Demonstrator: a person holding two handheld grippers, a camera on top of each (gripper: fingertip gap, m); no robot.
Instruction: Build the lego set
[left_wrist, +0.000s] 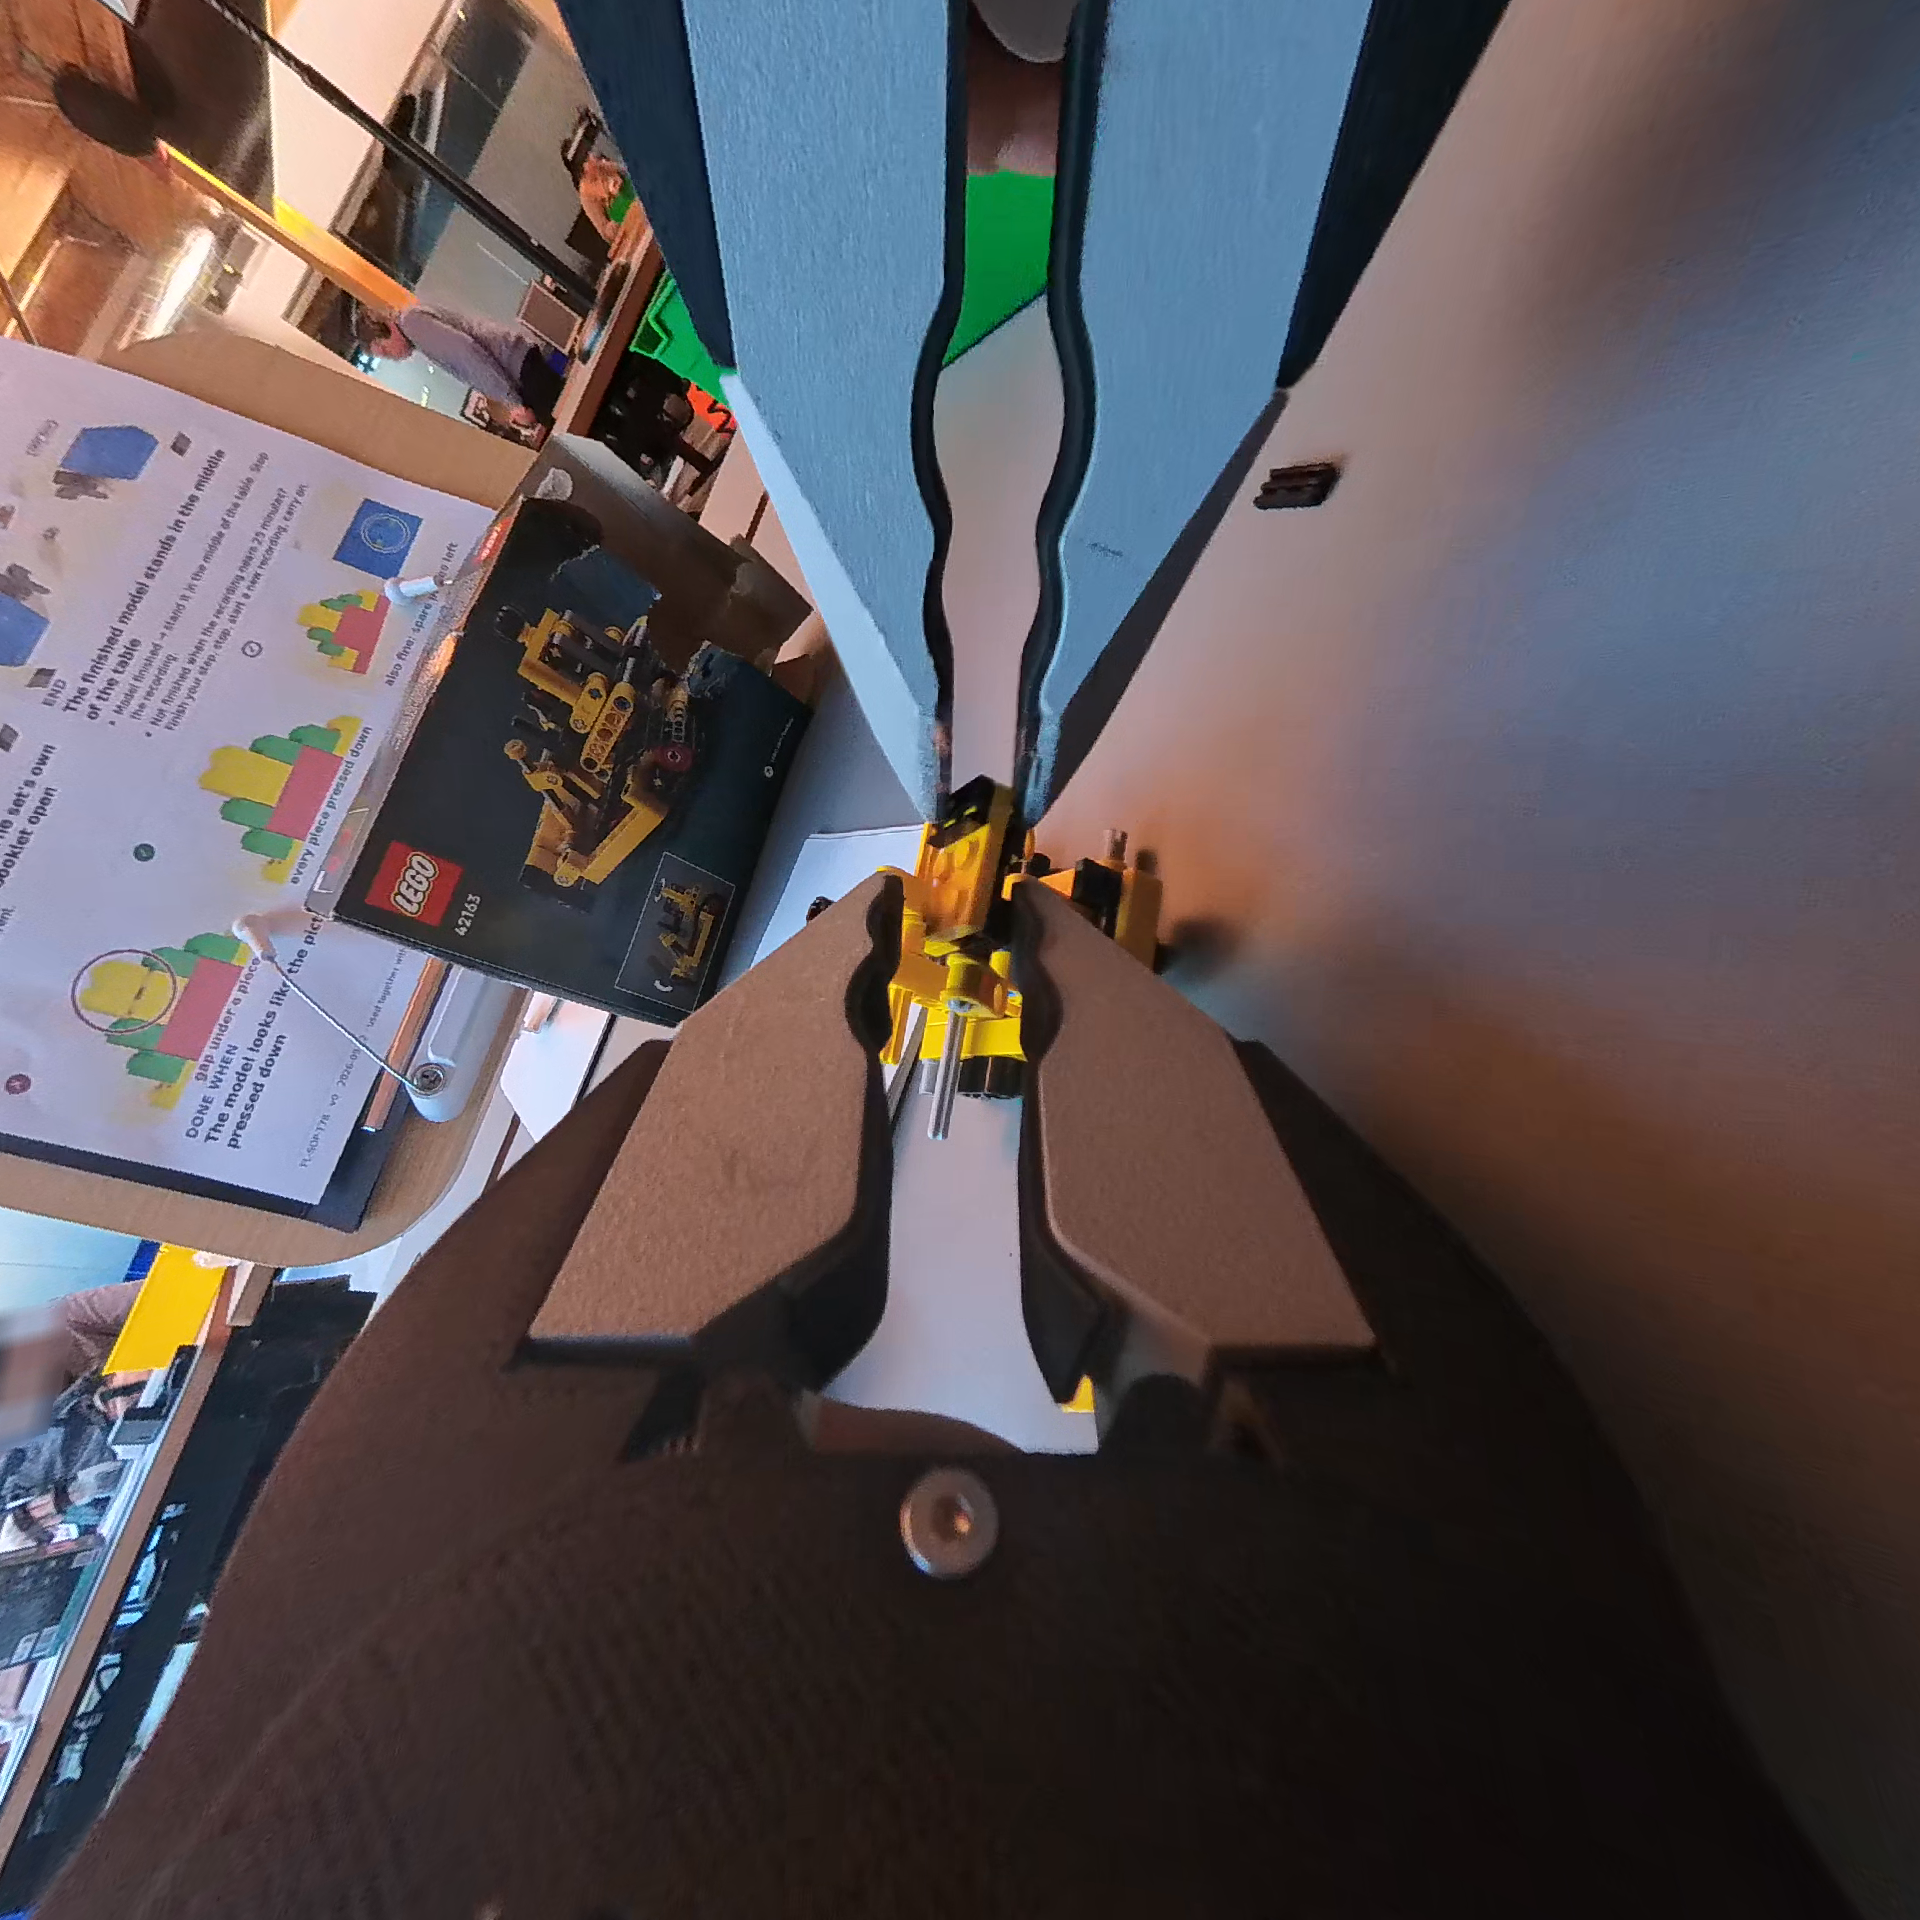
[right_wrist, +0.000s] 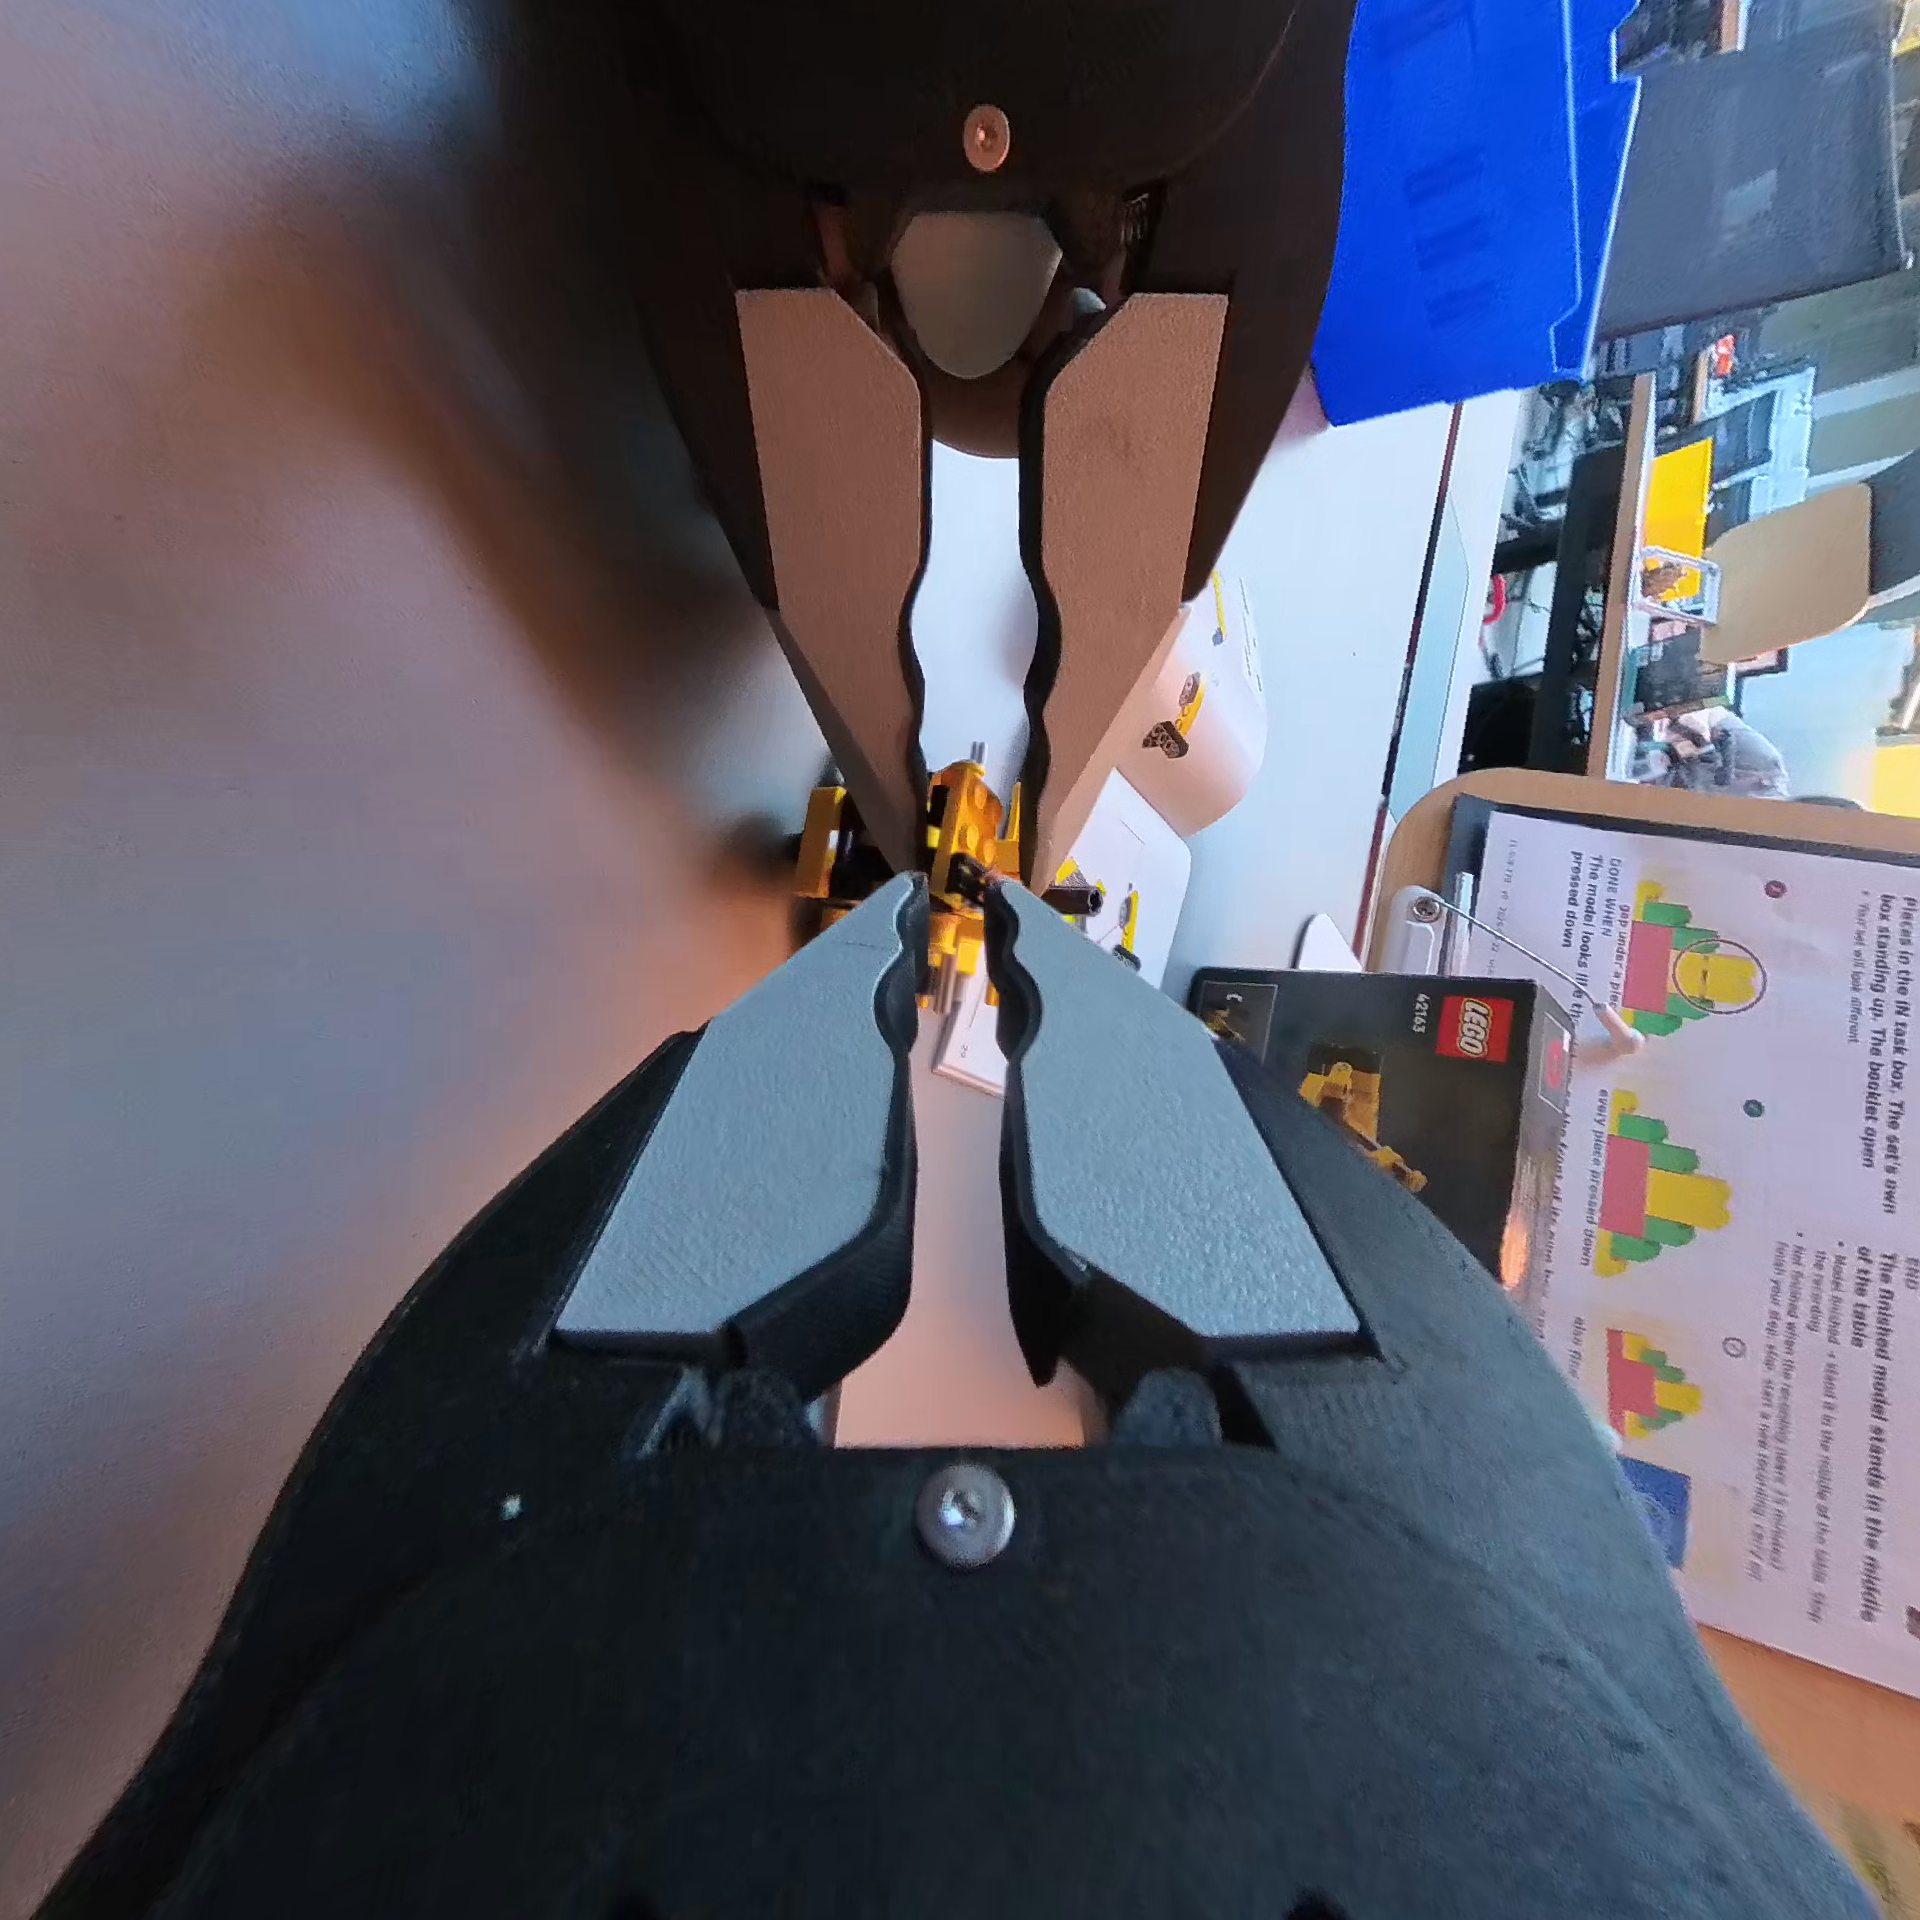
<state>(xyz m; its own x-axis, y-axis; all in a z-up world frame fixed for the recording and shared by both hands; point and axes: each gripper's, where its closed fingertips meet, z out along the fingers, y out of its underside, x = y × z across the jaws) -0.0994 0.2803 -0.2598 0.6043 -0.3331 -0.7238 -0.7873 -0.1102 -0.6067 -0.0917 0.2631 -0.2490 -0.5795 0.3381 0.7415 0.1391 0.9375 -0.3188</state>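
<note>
Left fingers: the left gripper (left_wrist: 951, 914), tan-faced, has its tips closed in on either side of the yellow model (left_wrist: 961, 935), gripping its near end.
Right fingers: the right gripper (right_wrist: 951, 888), grey-faced, comes at the model (right_wrist: 961, 852) from the opposite side, tips pinched on a small black-and-yellow part at the model's far end.
Grippers: they meet nose to nose, tips almost touching across the model.
Model: small, yellow and black, with a thin grey axle (left_wrist: 943, 1081) sticking out towards the left gripper; it sits just above the pale table (left_wrist: 1558, 727).
Loose piece: a small black brick (left_wrist: 1294, 485) lies on the table, well apart.
Box: the set's dark box (left_wrist: 582, 769) stands beside the model.
Sheet: a printed instruction sheet (left_wrist: 177, 790) leans on a stand behind the box.
Booklet: open white pages (right_wrist: 1122, 883) lie under the model.
</note>
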